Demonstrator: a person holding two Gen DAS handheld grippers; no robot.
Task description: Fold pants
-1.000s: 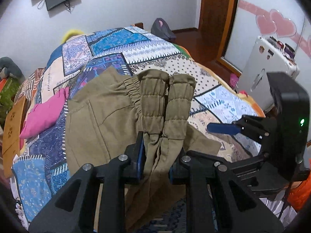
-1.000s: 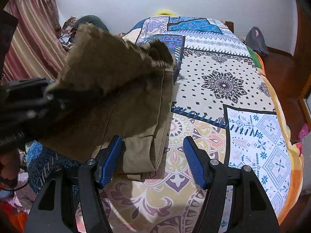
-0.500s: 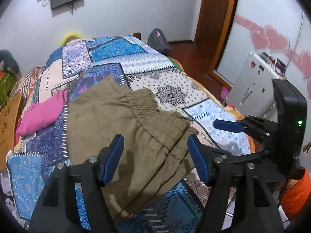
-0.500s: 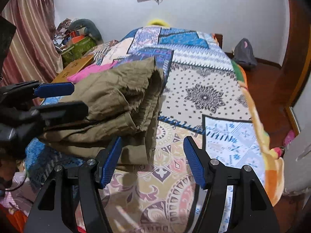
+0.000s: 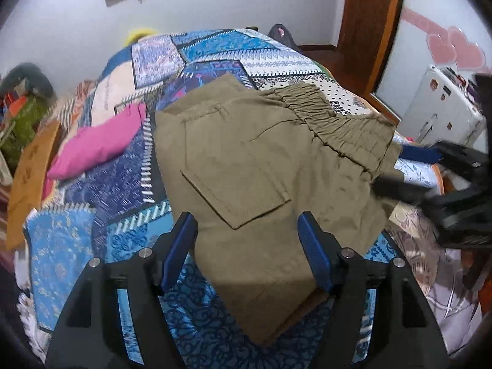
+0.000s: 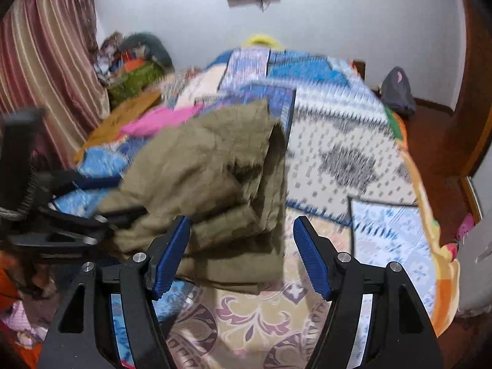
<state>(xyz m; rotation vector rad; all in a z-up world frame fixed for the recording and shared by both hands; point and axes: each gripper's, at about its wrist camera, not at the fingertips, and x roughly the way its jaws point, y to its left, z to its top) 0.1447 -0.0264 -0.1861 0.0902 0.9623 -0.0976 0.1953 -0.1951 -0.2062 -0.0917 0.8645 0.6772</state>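
The olive pants (image 5: 261, 153) lie folded on the patchwork bedspread (image 5: 123, 190), back pocket up and elastic waistband toward the right. My left gripper (image 5: 247, 246) hovers open over their near edge, its blue pads apart from the cloth. In the right wrist view the pants (image 6: 215, 169) form a rumpled stack. My right gripper (image 6: 241, 249) stands at the stack's near right corner. Its jaws are opening and its pads press on nothing. Each gripper shows in the other's view: the right gripper (image 5: 430, 169) beside the waistband, the left gripper (image 6: 92, 196) at the stack's left edge.
A pink pillow (image 5: 101, 141) lies left of the pants. A white appliance (image 5: 439, 113) and a wooden door frame (image 5: 369, 15) stand right of the bed. Striped curtains (image 6: 46, 77) and piled clutter (image 6: 135, 70) sit at the left, and a grey bag (image 6: 398, 90) on the floor.
My left gripper opened and let go of the bunched cloth, which dropped flat onto the stack; that gripper then drew back. The right gripper's view shifted slightly and is blurred.
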